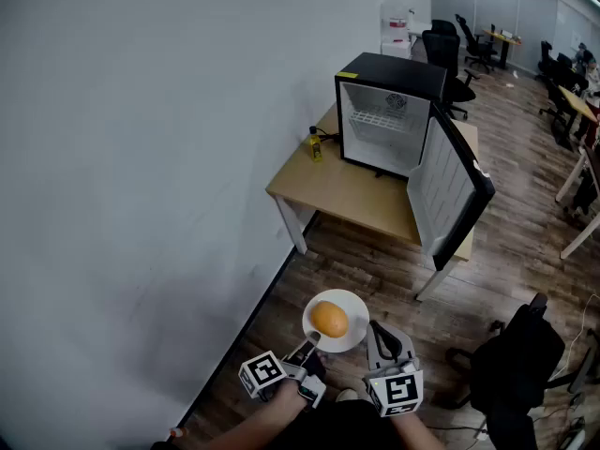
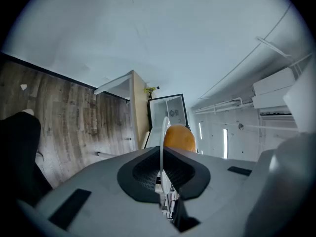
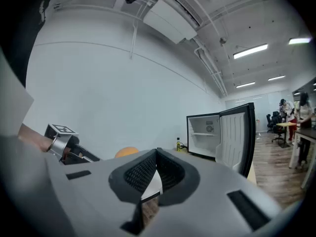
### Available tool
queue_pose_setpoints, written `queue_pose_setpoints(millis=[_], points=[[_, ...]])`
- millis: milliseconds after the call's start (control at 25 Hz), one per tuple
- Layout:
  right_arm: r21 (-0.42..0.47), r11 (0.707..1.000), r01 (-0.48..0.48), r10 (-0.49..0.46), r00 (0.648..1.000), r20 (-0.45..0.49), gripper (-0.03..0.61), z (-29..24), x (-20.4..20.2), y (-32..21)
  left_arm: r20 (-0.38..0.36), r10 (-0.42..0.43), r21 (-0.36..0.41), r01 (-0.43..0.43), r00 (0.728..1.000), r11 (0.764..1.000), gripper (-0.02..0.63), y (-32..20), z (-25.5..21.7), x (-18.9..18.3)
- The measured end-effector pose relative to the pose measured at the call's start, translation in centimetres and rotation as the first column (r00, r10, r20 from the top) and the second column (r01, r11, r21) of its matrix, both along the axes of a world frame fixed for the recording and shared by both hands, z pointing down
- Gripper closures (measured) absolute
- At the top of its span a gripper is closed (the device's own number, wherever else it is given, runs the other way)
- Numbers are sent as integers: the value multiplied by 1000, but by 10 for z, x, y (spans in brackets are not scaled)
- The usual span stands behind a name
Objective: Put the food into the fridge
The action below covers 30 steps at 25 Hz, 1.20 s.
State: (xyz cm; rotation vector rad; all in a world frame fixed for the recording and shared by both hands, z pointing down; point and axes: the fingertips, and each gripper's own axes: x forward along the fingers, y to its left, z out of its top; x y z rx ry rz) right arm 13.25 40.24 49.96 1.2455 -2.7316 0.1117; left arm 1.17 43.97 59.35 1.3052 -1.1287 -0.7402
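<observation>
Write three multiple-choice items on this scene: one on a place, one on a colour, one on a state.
1. Where does the mini fridge stand?
A on the floor
B on the wooden table
C on a chair

2. What colour is the round food item on the white plate?
A green
B orange
C purple

3. How is the fridge door?
A swung open
B shut
C taken off

Answers:
1 B: the fridge sits on the tabletop, beside a yellow bottle.
2 B: the head view shows it orange.
3 A: the door hangs wide open and the inside shelf shows.
</observation>
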Motion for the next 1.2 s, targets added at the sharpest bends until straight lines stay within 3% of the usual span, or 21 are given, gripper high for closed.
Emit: queue_pose_setpoints(millis=[240,520,880,1200], points=[[-53,998,-30,35,996,82,518,3,12,-12,-8,13,-12,-13,1000,1000,594,-8,2,9],[-60,994,-86,90,994,63,518,13,7,-56,-11,51,-20,-52,999,998,592,-46,13,-3],[-39,992,-123,122,992,-7,518,1,-23,-141,-19,108,-8,-108,994,994,592,-135,16,-35],[-64,987,-144,143,989,-31,518,14,-62,-226,-68,169,67,-164,983,984,593,-234,4,-69]])
